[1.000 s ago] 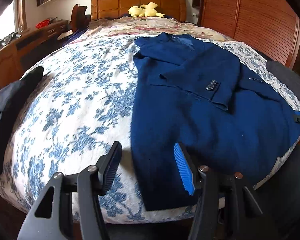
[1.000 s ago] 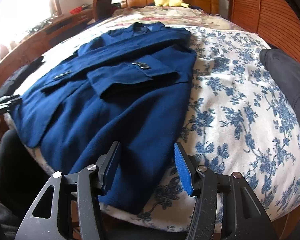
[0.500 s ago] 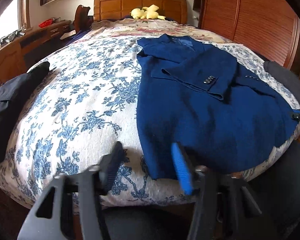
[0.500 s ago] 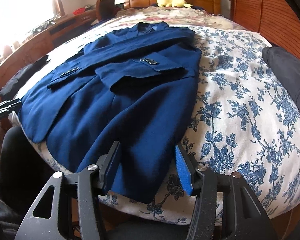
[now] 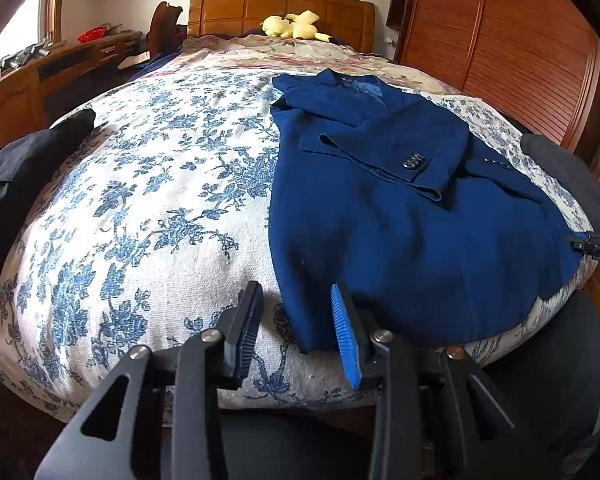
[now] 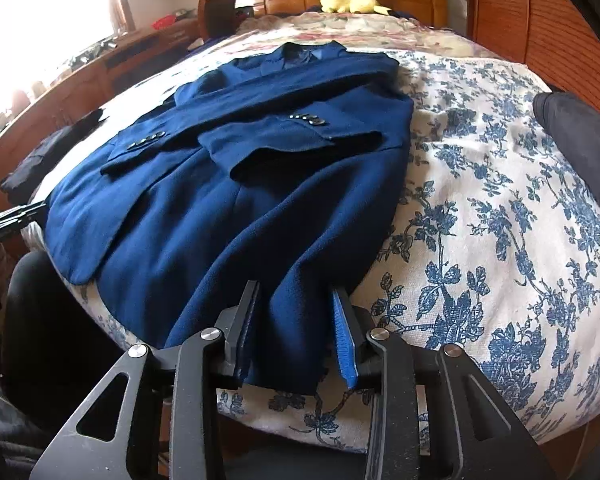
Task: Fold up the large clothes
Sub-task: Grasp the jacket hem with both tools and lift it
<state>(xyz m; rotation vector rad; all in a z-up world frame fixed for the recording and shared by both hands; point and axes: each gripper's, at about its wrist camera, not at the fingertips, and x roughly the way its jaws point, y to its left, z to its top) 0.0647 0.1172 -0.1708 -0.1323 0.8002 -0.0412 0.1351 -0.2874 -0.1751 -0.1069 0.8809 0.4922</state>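
Both my grippers, left gripper (image 5: 296,330) and right gripper (image 6: 296,330), stand open at the hem of the blue jacket (image 5: 400,232), holding nothing. Sleeves are folded in; I judge the body fold is left.

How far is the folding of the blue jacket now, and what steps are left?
Done: the blue jacket lies flat on the bed, with both sleeves folded across its body. In hand: the left hand-held gripper and the right hand-held gripper are open at the two bottom hem corners; the right one has cloth between its fingers, unclamped. Left: probably gripping the hem and folding it up toward the collar.
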